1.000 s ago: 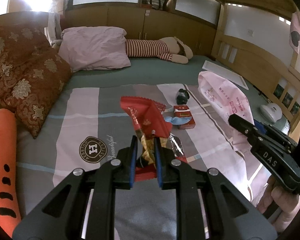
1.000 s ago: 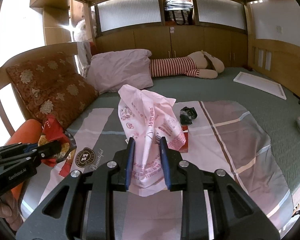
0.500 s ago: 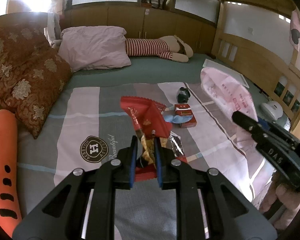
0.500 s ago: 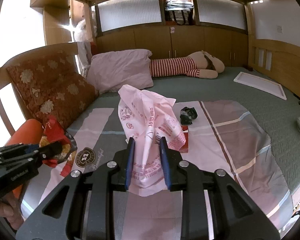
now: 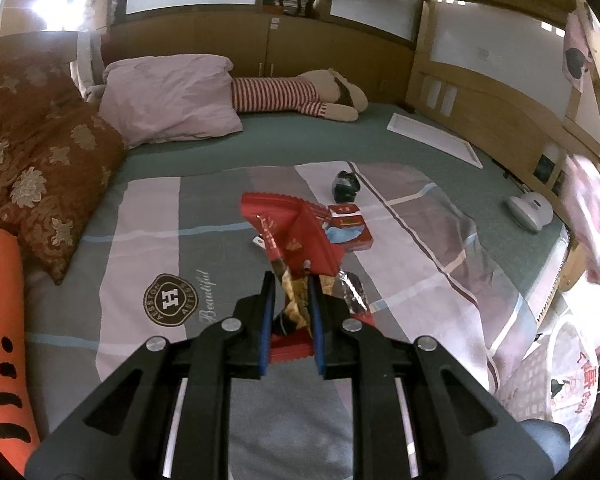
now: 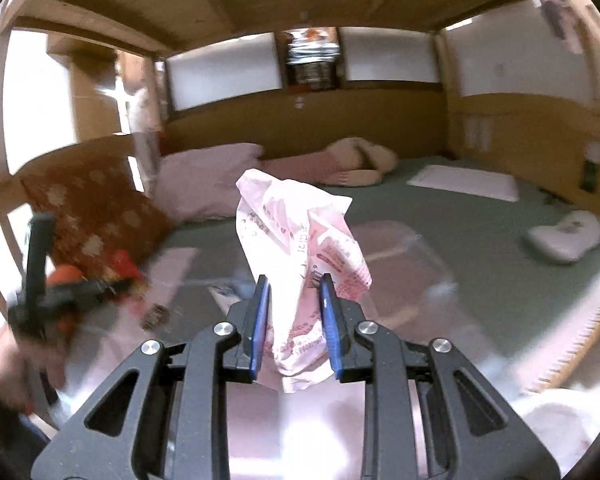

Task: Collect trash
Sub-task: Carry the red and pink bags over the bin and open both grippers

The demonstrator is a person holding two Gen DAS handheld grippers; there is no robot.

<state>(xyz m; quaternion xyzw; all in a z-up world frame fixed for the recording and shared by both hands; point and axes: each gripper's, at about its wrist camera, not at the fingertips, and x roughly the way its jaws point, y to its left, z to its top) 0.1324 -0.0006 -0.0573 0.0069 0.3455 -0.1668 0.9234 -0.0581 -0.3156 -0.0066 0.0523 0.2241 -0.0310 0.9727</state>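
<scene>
My left gripper (image 5: 291,282) is shut on a red snack wrapper (image 5: 290,232), held above the striped bedspread (image 5: 140,220). A small red box (image 5: 350,226) and a crumpled black piece of trash (image 5: 345,186) lie on the bedspread beyond it, and a shiny foil scrap (image 5: 350,292) lies just right of the fingers. My right gripper (image 6: 293,286) is shut on a pink plastic bag (image 6: 300,232), which stands up between its blue pads. That bag (image 5: 592,208) shows blurred at the right edge of the left wrist view. In the right wrist view, the left gripper (image 6: 112,286) with its wrapper sits at far left, blurred.
A brown patterned cushion (image 5: 36,160), a pink pillow (image 5: 168,100) and a striped stuffed doll (image 5: 300,94) lie toward the headboard. An orange bolster (image 5: 0,320) lines the left edge. A white flat board (image 5: 432,138) and a white device (image 5: 530,210) rest on the green sheet.
My right gripper with the pink bag swung away to the right and a little upward, nearly leaving the left wrist view. The left gripper and its wrapper stayed put.
</scene>
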